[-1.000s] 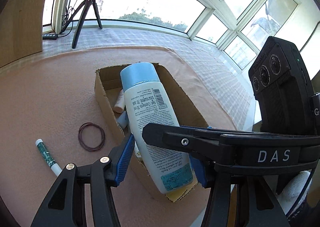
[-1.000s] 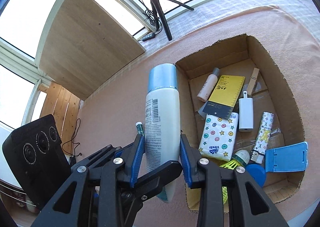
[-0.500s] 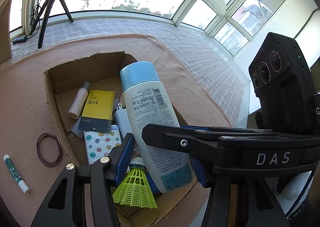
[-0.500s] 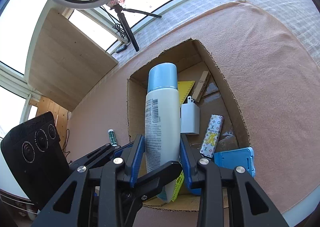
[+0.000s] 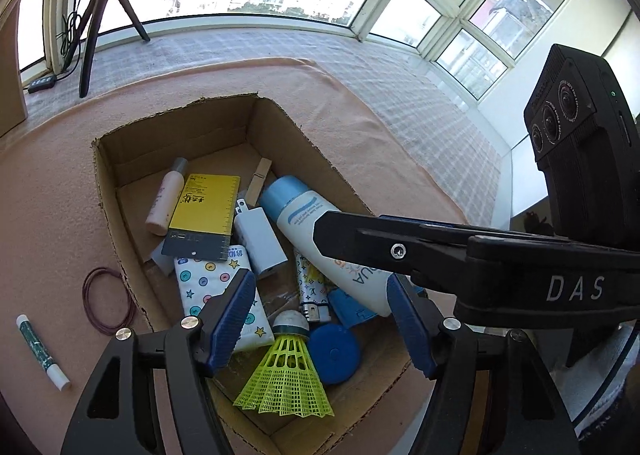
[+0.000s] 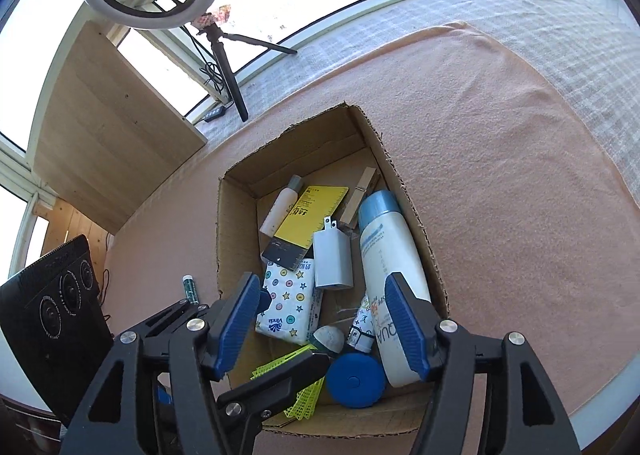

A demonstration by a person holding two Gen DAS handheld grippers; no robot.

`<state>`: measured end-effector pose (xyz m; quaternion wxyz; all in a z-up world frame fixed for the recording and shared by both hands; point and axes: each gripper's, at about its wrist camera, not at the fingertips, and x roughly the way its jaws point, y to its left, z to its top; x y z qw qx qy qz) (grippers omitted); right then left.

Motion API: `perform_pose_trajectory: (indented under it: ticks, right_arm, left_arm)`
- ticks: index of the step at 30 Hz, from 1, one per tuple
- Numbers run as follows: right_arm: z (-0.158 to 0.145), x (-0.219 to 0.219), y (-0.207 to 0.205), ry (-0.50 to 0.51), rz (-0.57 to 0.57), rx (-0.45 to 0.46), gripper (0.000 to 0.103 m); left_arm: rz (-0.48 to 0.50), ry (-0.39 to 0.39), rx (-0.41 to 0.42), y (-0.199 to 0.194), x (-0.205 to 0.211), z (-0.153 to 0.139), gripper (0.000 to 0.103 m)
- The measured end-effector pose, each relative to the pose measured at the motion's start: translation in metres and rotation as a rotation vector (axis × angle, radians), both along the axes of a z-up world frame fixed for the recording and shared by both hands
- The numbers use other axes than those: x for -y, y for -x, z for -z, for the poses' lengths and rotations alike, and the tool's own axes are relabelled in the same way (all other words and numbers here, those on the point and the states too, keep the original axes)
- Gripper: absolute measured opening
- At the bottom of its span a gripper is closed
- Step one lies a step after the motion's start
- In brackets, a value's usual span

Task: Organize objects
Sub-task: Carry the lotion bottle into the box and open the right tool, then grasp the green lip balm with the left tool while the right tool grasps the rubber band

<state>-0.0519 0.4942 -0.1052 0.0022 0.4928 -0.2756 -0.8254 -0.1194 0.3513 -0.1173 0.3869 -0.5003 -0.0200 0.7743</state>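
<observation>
On the peach cloth-covered desk [image 5: 52, 183], at the far left, lies one green tube with a white cap [image 5: 42, 351], and just right of it one dark red loop of rubber bands [image 5: 107, 302], both outside the box. Next comes the single open brown cardboard box [image 5: 105, 191].

Inside it, from left to right in the left wrist view, are one small beige bottle with a grey cap [image 5: 165, 197], one yellow and grey ruler card [image 5: 203, 223], one white tissue pack with coloured stars and dots [image 5: 208, 287], one white plug adapter [image 5: 260, 241], one wooden clothespin [image 5: 258, 182], one neon yellow shuttlecock [image 5: 286, 379], one patterned lighter [image 5: 312, 287], one round blue lid [image 5: 335, 351] and one flat blue plastic piece [image 5: 354, 311].

The one white sunscreen bottle with a light blue cap [image 5: 316, 231] lies on its side along the box's right wall. Its long axis runs from near to far, with the cap pointing to the far end and its base toward the cameras.

The left gripper [image 5: 320, 319] has just been opening; its blue fingers [image 5: 232, 315] stand spread above the box with nothing pressed between them. The right gripper [image 6: 322, 323] has also just been opening; its blue fingers [image 6: 406, 323] are spread, and the bottle lies beneath the right one, free of both.
</observation>
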Motion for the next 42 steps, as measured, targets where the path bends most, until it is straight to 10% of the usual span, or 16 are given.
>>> perform_pose_trajectory:
  ticks: [22, 42]
  right_arm:
    - [-0.026, 0.055, -0.007, 0.005, -0.035, -0.076, 0.061]
    - [-0.029, 0.137, 0.031, 0.099, -0.193, -0.064, 0.060]
  left_arm:
    - [-0.189, 0.053, -0.043, -0.003, 0.128, -0.018, 0.072]
    - [-0.379, 0.193, 0.065, 0.030, 0.212, 0.044, 0.071]
